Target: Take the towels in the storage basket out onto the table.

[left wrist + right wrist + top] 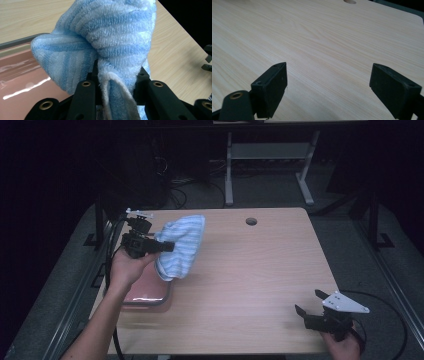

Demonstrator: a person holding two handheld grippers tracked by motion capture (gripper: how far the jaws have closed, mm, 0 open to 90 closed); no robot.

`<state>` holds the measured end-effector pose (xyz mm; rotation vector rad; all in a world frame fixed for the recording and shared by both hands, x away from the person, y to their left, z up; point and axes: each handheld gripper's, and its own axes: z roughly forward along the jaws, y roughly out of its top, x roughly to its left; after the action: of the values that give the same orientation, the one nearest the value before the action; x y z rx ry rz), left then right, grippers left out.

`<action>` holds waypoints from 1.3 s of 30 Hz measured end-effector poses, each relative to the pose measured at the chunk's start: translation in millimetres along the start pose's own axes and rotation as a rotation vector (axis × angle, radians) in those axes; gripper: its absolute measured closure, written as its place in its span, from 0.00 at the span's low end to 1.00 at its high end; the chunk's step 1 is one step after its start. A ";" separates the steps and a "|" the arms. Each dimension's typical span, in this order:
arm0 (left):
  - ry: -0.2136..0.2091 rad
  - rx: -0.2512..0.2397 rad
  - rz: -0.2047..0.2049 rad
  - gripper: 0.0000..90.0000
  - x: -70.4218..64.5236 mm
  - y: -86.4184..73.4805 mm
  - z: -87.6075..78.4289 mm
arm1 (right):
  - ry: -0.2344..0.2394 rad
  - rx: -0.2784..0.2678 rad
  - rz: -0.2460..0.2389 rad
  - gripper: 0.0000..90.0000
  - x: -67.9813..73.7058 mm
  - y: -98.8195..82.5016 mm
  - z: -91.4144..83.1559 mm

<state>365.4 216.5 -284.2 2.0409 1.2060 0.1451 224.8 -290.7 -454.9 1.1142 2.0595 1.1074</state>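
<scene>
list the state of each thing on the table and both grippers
blue striped terry towel: bunched, lifted, clamped in left gripper
left gripper: shut on towel
right gripper: open, empty, over bare wood
pink shiny tray with grey rim: flat at table's left edge, partly under towel

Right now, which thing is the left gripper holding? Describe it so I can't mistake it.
Start at the wooden table and go to its left edge, where a pink tray lies. Above the tray, the left gripper has its jaws shut on a bunched towel, the one soft thing there, fluffy with light blue and white stripes.
</scene>
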 end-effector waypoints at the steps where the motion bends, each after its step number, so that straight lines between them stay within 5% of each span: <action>1: -0.005 0.003 0.004 0.77 -1.7 1.0 1.9 | 0.001 0.001 0.000 0.16 -0.3 0.0 0.3; 39: -0.082 0.089 0.074 0.77 -48.8 22.9 75.0 | -0.006 -0.004 0.018 0.16 -6.8 -1.1 1.4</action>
<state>388.0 130.7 -310.0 2.1488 1.1047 0.0439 228.9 -296.3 -456.0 1.1346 2.0451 1.1151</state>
